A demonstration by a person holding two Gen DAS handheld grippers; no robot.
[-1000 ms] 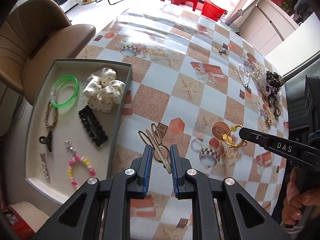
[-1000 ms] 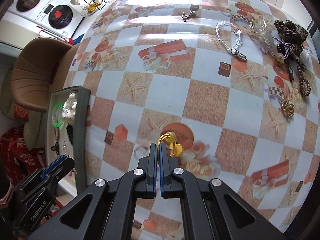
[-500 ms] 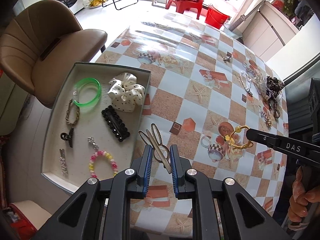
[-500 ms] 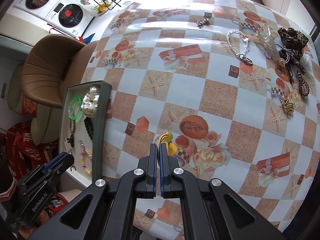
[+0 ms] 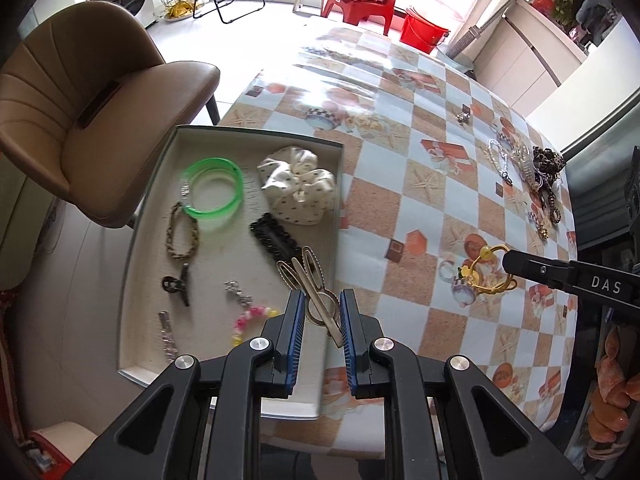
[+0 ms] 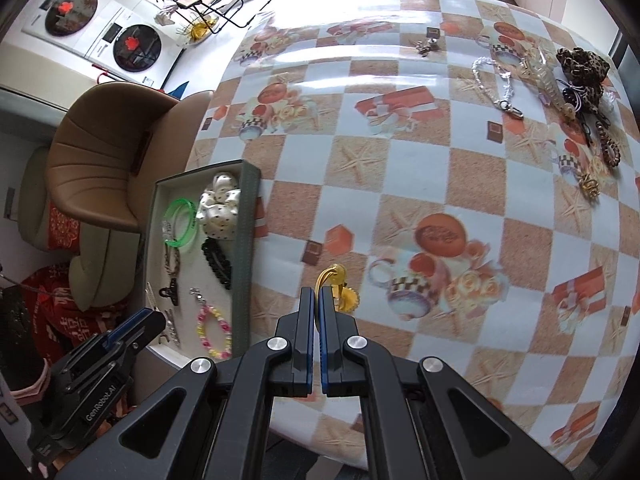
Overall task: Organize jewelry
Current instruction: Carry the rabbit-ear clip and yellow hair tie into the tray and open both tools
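Note:
My left gripper (image 5: 320, 300) is shut on a silver metal hair clip (image 5: 308, 276) and holds it above the right edge of the grey tray (image 5: 144, 216). The tray holds a green bangle (image 5: 212, 190), a white dotted scrunchie (image 5: 298, 190), a black hair clip (image 5: 272, 236), a braided bracelet (image 5: 180, 232) and a pink-yellow bead bracelet (image 5: 250, 318). My right gripper (image 6: 319, 296) is shut on a gold bracelet with a yellow charm (image 6: 338, 286), held above the table; it also shows in the left wrist view (image 5: 490, 270).
A pile of loose jewelry (image 6: 576, 80) lies at the table's far right, with a bead chain (image 6: 496, 80) and a small charm (image 6: 426, 44). A brown chair (image 5: 92, 100) stands beside the tray. The table's near edge (image 6: 320, 440) is just below the grippers.
Both grippers have risen and drawn back from the table. My left gripper has moved left with the silver clip, from over the tablecloth to over the tray's right edge. The right one still holds the gold bracelet.

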